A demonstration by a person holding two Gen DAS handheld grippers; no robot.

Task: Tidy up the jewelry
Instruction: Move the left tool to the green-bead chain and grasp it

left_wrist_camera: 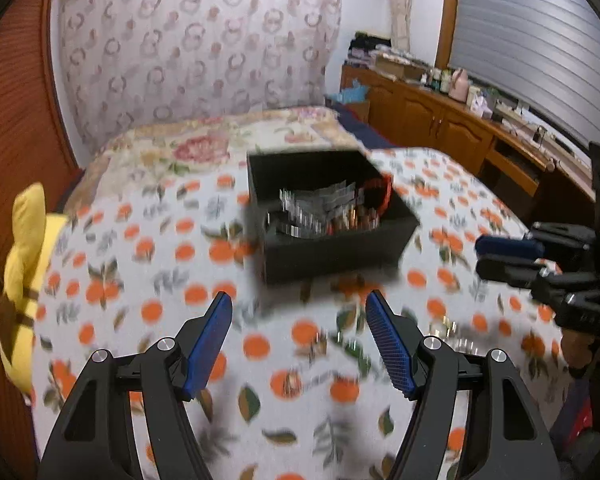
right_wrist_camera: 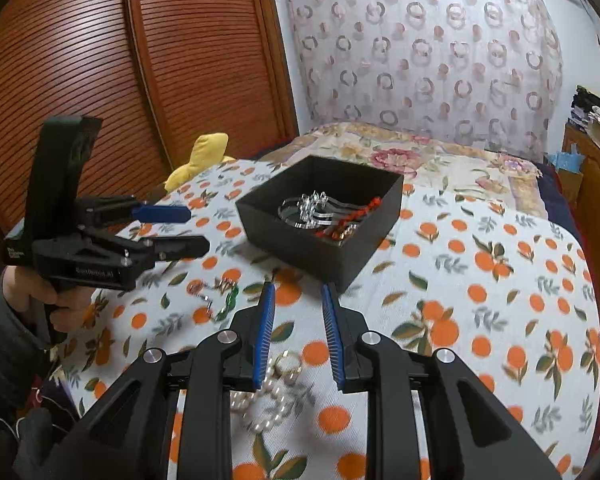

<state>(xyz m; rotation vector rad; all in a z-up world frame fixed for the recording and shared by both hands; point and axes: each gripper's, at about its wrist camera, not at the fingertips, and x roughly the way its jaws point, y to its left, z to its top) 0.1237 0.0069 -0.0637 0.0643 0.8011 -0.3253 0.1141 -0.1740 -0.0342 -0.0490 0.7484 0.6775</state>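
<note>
Black box (right_wrist_camera: pixel 320 216) sits mid-frame on the orange-print bed cover (right_wrist_camera: pixel 500 280), holding clear and red pieces. Left tongs (left_wrist_camera: pixel 299 300) gape wide, empty; right tongs (right_wrist_camera: pixel 298 292) stand narrowly apart over a pearl strand (right_wrist_camera: pixel 266 404).

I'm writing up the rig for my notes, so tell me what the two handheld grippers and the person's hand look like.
Both grippers are matte black plastic with silver round pivot bolts and blue ribbed pads on the fingers. The left gripper has a pistol-style handle, an upright black mount and small white lettering on its side, too blurred to read. The hand gripping it is bare, with a dark grey sleeve. The right gripper looks the same build. No cables show.
</note>
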